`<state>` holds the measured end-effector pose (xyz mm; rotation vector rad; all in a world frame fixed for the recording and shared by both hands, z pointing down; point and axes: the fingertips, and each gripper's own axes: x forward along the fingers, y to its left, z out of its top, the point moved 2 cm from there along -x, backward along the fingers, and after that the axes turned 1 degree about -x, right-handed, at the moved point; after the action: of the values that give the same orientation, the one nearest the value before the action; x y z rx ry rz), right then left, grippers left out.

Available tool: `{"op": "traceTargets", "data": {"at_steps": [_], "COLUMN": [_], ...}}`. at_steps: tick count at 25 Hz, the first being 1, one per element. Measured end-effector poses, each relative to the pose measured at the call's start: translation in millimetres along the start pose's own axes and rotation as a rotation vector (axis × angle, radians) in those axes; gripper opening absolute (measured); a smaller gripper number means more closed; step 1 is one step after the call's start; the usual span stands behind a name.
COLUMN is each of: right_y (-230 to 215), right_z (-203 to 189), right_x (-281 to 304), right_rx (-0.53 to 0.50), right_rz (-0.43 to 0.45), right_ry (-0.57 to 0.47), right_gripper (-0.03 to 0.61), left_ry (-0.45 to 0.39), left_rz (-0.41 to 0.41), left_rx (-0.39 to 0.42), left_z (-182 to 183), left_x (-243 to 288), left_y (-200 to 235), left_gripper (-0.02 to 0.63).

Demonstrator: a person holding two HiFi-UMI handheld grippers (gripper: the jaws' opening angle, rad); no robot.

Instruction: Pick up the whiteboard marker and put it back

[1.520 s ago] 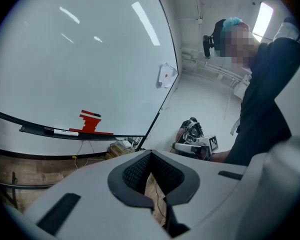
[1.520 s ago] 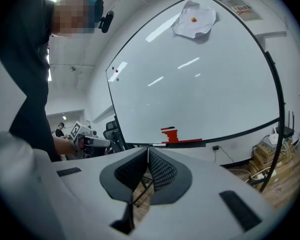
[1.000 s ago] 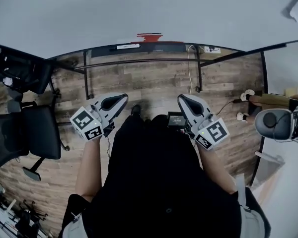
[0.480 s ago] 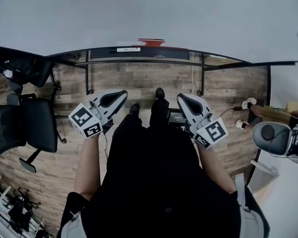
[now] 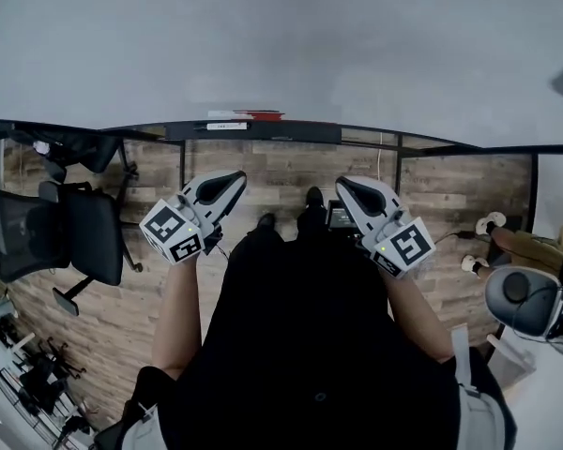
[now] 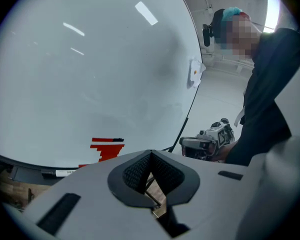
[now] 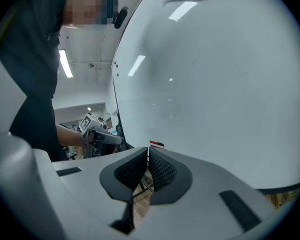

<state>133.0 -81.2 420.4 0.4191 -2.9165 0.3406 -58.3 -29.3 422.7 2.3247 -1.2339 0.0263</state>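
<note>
A big whiteboard (image 5: pixel 281 45) fills the top of the head view. On its tray (image 5: pixel 263 129) lie a dark marker with a white label (image 5: pixel 227 114) and something red (image 5: pixel 261 115). In the left gripper view the labelled marker (image 6: pixel 60 173) lies on the tray, left of and below a red marker-like shape with a dark tip (image 6: pixel 107 145). My left gripper (image 5: pixel 227 184) (image 6: pixel 150 156) and right gripper (image 5: pixel 349 187) (image 7: pixel 148 154) are both shut and empty. They point at the board's lower edge, well short of the tray. Each shows in the other's view: the right gripper (image 6: pixel 205 143), the left gripper (image 7: pixel 97 134).
A black office chair (image 5: pixel 70 237) stands on the wooden floor at the left. The whiteboard's black stand frame (image 5: pixel 394 148) runs under the tray. At the right are another person's shoes (image 5: pixel 488 225) and a grey rounded object (image 5: pixel 525 298). Clutter lies at the lower left (image 5: pixel 28 382).
The whiteboard and its tray have come closer and sit lower in the head view. Both grippers stayed shut and side by side, carried forward toward the board.
</note>
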Motion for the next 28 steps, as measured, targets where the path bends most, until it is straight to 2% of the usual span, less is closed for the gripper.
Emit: {"op": "traceTargets", "data": {"at_steps": [7,11,15,20,25,28], "right_y": [-25.6,-32.5,-35.9,-32.8,-23.3,-15.1], "right_z": [14.9,8.5,6.1,10.7,16.9,21.5], "right_x": [2.3,11.3,18.8,28.4,43.5,51.1], "right_rx": [-0.017,-0.027,-0.04,-0.011,0.011,0.02], "right_rz": [0.115,0.169,0.182,0.118,0.044,0.003], "right_ry": [-0.073,-0.083,-0.074,-0.087,-0.087,-0.078], "right_gripper": [0.02,0.02,0.02,0.02,0.02,0.02], "left_ry": [0.065,0.084,0.114,0.292,0.524,0.626], "left_rz": [0.096,0.159,0.19,0.249,0.209,0.2], "left_rx": [0.13,0.17,0.225,0.393,0.584,0.698], "left_z": [17.8,26.6,33.8,23.4,2.6,-10.5], "left_x": [20.8,24.4,29.8,26.7,27.2,27.2], "left_y": [-15.6,-8.3,3.3,38.3,69.6,87.4], "left_gripper": [0.006,0.007,0.006,0.006,0.006,0.008]}}
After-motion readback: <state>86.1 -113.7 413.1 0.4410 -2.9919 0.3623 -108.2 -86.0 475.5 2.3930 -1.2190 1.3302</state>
